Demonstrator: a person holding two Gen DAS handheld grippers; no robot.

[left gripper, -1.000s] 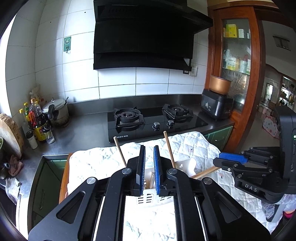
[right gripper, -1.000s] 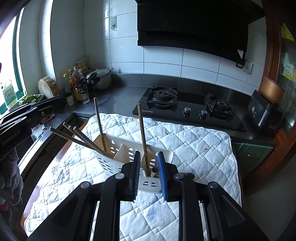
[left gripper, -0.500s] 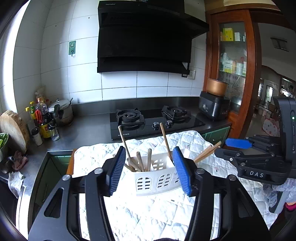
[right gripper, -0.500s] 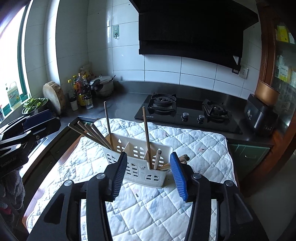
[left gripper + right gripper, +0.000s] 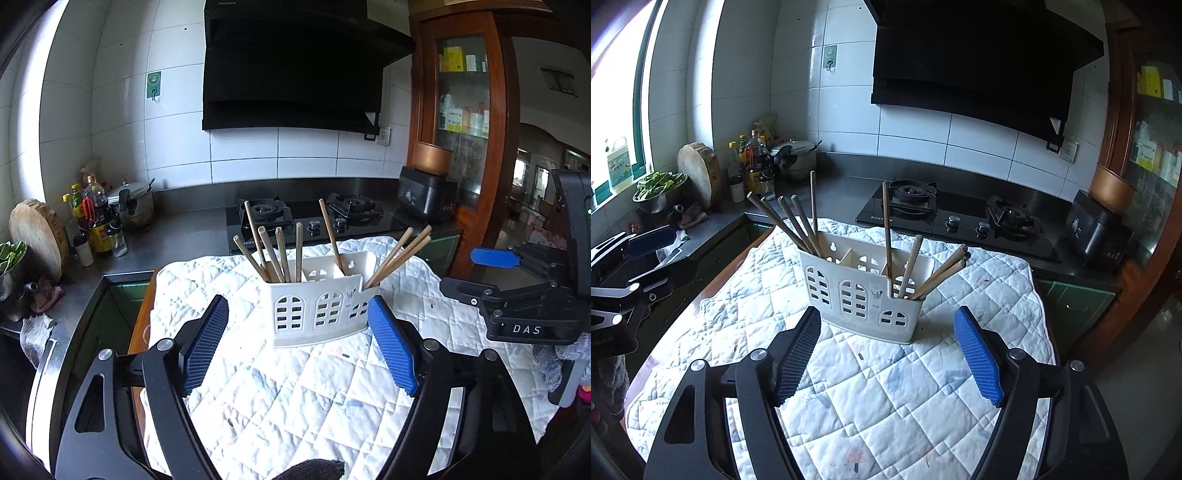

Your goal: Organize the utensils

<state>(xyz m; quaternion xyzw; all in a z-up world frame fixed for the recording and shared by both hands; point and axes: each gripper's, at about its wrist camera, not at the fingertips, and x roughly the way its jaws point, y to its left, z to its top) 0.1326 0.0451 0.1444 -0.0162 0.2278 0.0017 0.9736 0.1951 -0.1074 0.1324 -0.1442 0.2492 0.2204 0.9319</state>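
Observation:
A white plastic utensil holder (image 5: 317, 306) (image 5: 860, 291) with arched cut-outs stands on a quilted white cloth (image 5: 295, 387) (image 5: 871, 398). Several wooden chopsticks (image 5: 273, 251) (image 5: 786, 221) lean out of its left compartment, and more (image 5: 399, 254) (image 5: 938, 273) out of its right. My left gripper (image 5: 299, 347) hangs just short of the holder, jaws still opening, nothing between the blue pads. My right gripper (image 5: 886, 350) is likewise back from the holder, jaws opening and empty. Each gripper also shows at the edge of the other's view (image 5: 517, 291) (image 5: 631, 266).
Behind the cloth lies a black gas hob (image 5: 310, 218) (image 5: 956, 218) under a dark hood. Bottles (image 5: 92, 225) (image 5: 753, 166), a pot and a round wooden board (image 5: 38, 236) (image 5: 698, 173) crowd the left counter. A black appliance (image 5: 428, 195) (image 5: 1097, 229) sits right.
Both grippers opened from nearly shut and drew back from the holder, which now stands further off and wholly in view. The chopsticks stay in the holder.

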